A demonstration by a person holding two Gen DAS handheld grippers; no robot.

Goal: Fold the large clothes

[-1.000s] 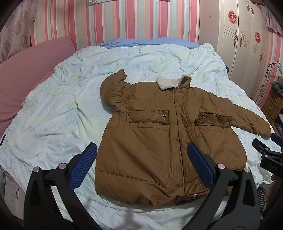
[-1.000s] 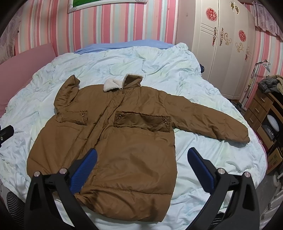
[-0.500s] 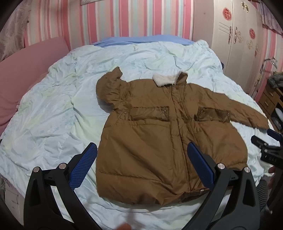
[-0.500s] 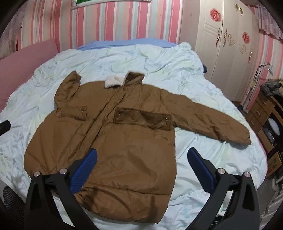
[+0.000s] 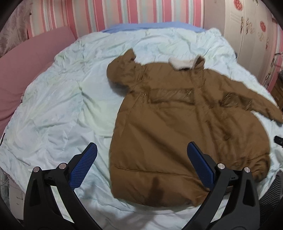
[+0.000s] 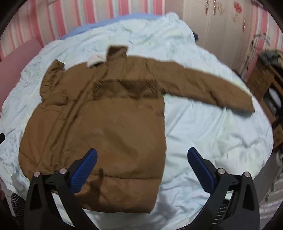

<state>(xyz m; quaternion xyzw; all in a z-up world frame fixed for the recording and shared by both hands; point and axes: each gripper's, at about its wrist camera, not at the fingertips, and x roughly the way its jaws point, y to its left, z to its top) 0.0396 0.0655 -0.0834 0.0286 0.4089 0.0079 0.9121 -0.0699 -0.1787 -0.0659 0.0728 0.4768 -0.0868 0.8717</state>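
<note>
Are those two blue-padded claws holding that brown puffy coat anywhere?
No. The left gripper and the right gripper both hang open above the brown padded coat, which lies on the pale quilt.

1. Soft, even indoor light falls across both views; there is no harsh glare.
2. Motion blur smears both views, most strongly the right wrist's.
3. A claw-shaped shadow darkens the brown coat (image 5: 176, 134) near its hem.
4. Fisheye distortion bends the striped wall (image 5: 99, 16); the corners go black.
</note>
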